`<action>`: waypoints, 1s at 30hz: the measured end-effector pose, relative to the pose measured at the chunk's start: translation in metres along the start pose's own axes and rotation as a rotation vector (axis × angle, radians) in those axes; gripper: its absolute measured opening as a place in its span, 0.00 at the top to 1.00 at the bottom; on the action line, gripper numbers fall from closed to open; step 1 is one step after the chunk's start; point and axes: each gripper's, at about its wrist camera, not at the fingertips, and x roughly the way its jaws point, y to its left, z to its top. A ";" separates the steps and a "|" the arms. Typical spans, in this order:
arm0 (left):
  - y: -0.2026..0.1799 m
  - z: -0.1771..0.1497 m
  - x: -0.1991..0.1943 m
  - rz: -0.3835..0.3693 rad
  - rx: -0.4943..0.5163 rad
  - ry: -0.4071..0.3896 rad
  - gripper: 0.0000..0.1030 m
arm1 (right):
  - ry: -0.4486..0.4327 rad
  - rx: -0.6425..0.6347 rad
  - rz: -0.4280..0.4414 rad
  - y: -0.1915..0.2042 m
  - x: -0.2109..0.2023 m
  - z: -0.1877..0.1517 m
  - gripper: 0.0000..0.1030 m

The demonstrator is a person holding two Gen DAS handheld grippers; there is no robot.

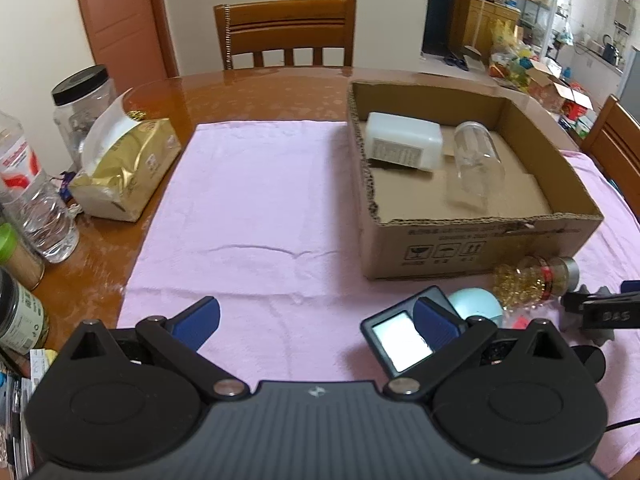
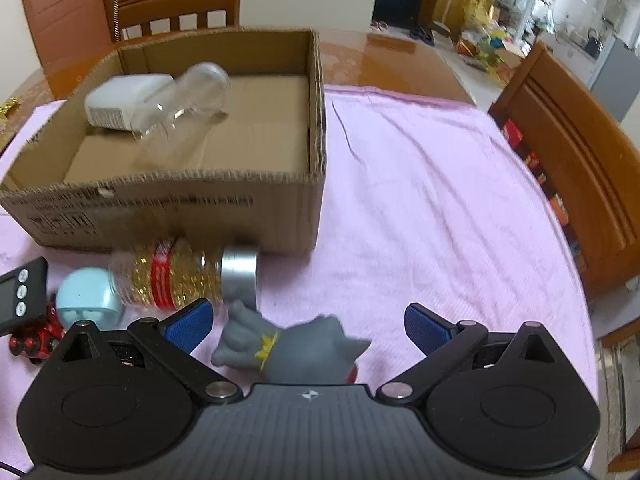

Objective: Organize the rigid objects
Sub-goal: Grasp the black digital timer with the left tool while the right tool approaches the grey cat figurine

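A cardboard box [image 1: 472, 240] [image 2: 168, 208] stands on the pink cloth and holds a white container [image 1: 404, 146] [image 2: 124, 100] and a clear plastic jar [image 1: 476, 160] [image 2: 184, 100]. In front of it lie a bottle of golden capsules [image 1: 532, 278] [image 2: 180, 274], a pale blue round toy [image 1: 476, 304] [image 2: 88, 296], a black timer [image 1: 400, 338] [image 2: 20, 292] and a grey figure [image 2: 292, 346]. My left gripper [image 1: 316, 320] is open over the cloth, its right finger over the timer. My right gripper [image 2: 308, 326] is open with the grey figure between its fingers.
A gold tissue pack [image 1: 124, 168], a black-lidded jar [image 1: 84, 100], a water bottle [image 1: 32, 184] and tins stand at the table's left. A small red toy car [image 2: 36, 338] lies by the timer. Wooden chairs [image 1: 286, 32] [image 2: 568, 160] surround the table.
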 end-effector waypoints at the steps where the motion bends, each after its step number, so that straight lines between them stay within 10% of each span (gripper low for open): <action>1: -0.002 0.001 0.000 0.003 0.007 0.001 0.01 | 0.005 0.003 -0.005 0.000 0.003 -0.002 0.00; 15: -0.049 0.003 0.033 -0.072 0.094 0.051 0.01 | 0.094 0.038 0.031 -0.035 0.019 -0.019 0.00; 30: -0.048 -0.010 0.055 -0.029 -0.029 0.128 0.01 | 0.082 0.035 0.036 -0.034 0.018 -0.019 0.00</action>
